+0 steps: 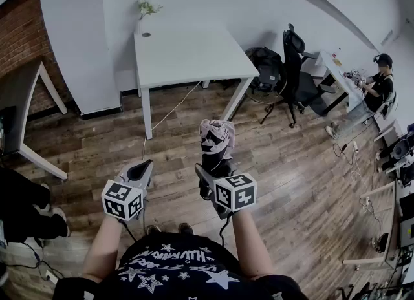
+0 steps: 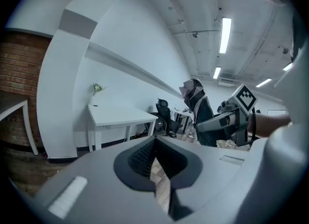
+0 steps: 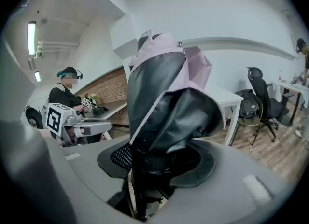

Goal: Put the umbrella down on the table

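While clenched low on the folded umbrella, held upright above the wood floor and well apart from the white table, could let it tip out of the right tongs (floppy, top-heavy canopy). Left tongs pressed together, empty. Could also land short of the edge.

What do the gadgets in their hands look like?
The left gripper and right gripper are grey with dark ribbed pads; each carries a white cube of black square markers and trails a black cable. The T-shirt is black with white stars.
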Demonstrator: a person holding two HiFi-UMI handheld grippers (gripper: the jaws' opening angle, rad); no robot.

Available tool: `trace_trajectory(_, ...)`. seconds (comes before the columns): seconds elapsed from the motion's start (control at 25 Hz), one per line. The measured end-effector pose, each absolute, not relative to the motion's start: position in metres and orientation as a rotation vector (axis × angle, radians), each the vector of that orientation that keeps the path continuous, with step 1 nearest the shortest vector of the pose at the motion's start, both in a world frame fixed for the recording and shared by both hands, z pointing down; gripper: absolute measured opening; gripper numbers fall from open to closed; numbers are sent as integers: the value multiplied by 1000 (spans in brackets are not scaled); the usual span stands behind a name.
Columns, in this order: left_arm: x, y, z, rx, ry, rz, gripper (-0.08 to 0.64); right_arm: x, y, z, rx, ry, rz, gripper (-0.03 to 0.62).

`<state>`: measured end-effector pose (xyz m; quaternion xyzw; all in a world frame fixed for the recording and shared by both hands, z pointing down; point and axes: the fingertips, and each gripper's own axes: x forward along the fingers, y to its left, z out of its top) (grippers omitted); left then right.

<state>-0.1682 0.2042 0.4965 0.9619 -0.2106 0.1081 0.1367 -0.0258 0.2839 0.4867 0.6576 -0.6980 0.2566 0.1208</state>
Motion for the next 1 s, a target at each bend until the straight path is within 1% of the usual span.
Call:
trace_trajectory(0.24,-176,201,497,2787,-613,325,3,-28,282,487,1944,-2033,771,230)
trace_trajectory(0.6,-218,182,513,2762,-629,338,3,-51,281,498,1979,-2026,834,230)
trace_trajectory(0.8,-219,174,526,2730,-632,348,3,-40,282,511,2010,-2000,898,232)
trace_trajectory(1.0,-213,160,540,2723,-644,398,3,-26,256,523,2008,-2024,943,233)
